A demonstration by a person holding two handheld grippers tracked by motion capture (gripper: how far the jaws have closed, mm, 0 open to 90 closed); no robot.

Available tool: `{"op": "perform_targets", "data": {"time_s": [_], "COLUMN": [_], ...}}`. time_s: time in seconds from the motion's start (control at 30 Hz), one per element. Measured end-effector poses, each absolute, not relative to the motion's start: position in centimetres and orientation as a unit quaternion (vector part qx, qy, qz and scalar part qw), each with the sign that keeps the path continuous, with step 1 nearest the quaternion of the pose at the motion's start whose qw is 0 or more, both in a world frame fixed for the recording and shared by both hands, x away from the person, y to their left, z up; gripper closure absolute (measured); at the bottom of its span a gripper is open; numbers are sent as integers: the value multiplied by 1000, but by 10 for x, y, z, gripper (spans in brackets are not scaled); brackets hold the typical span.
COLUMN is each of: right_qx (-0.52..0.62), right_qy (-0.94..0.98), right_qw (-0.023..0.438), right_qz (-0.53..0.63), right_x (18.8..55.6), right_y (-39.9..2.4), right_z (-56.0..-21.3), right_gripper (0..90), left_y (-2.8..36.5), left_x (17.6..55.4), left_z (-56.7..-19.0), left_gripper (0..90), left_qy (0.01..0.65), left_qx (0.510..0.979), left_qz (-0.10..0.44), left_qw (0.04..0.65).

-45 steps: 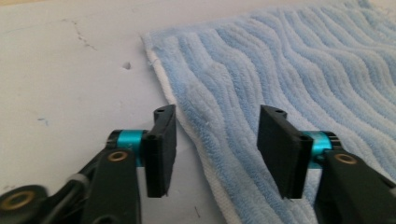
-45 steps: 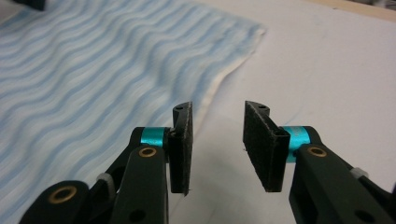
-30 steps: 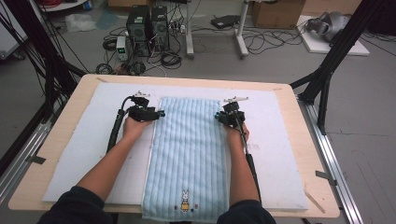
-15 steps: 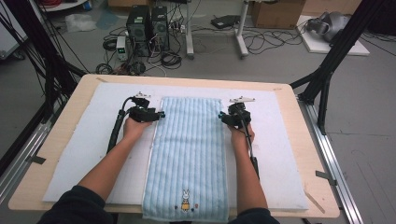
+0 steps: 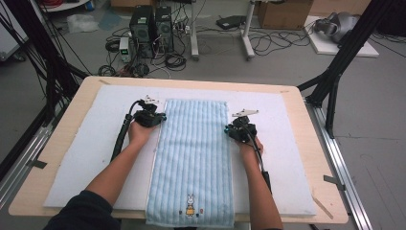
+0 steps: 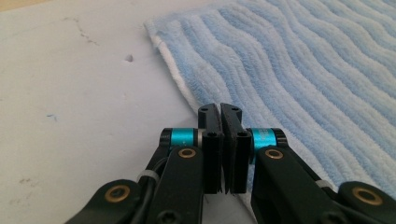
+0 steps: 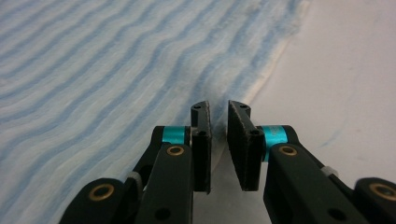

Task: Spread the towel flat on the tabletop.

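Between both tongs lies the blue towel [image 5: 194, 158], left tongs [image 6: 220, 112] pinched on its edge, right tongs [image 7: 218, 112] closing, slightly parted over its edge

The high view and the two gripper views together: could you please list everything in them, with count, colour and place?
towel: one, light blue with white stripes and a small rabbit motif near its near end, flat along the middle of the mat.
mat: one, white, covering most of the table.
table: one, light wood, centre.
computer towers: two, black, on the floor beyond the table.
cables: many, black, across the floor.
cardboard box: one, brown, far floor.
left gripper: one, black with teal rings, jaws just closed at the towel's left edge.
right gripper: one, black with teal rings, narrow gap between jaws, at the towel's right edge.
forearms: two, dark sleeves, from the bottom.
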State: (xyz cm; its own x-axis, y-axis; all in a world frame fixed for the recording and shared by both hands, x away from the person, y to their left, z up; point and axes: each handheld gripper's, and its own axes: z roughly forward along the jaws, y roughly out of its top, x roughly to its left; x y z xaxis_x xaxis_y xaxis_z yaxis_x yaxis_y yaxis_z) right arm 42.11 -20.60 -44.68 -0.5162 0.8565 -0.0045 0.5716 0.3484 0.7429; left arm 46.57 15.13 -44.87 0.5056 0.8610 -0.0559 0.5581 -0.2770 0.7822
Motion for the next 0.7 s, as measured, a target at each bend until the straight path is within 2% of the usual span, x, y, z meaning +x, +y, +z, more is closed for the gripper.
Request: {"op": "perform_targets", "data": {"time_s": [0.03,0.1,0.17,0.27,0.4,0.47,0.5,0.53,0.63,0.7], "right_qx": [454,464,466,476,482,475,467,459,436,424], "right_qy": [792,786,783,767,755,753,753,754,767,772], "right_qw": [207,213,220,219,204,201,203,203,203,209], "right_qz": [351,348,349,370,395,409,418,423,425,426], "right_x": [421,421,419,414,403,395,390,386,372,363], "right_y": [-206,-207,-211,-220,-231,-235,-237,-239,-243,-246], "right_z": [-447,-446,-445,-440,-432,-427,-425,-423,-419,-418], "right_gripper": [731,648,589,446,311,296,274,250,198,160], "left_y": [152,156,163,172,178,180,180,182,185,186], "left_x": [466,467,466,458,441,432,428,423,413,406], "left_z": [-449,-449,-447,-445,-441,-438,-436,-434,-430,-427], "left_gripper": [821,651,552,506,450,407,370,297,199,172], "left_qy": [463,474,480,474,436,417,406,399,387,375], "left_qx": [770,763,753,742,743,743,744,743,735,734], "left_qz": [200,196,183,158,138,124,124,131,132,130], "left_qw": [390,395,412,446,489,508,515,521,542,551]}}
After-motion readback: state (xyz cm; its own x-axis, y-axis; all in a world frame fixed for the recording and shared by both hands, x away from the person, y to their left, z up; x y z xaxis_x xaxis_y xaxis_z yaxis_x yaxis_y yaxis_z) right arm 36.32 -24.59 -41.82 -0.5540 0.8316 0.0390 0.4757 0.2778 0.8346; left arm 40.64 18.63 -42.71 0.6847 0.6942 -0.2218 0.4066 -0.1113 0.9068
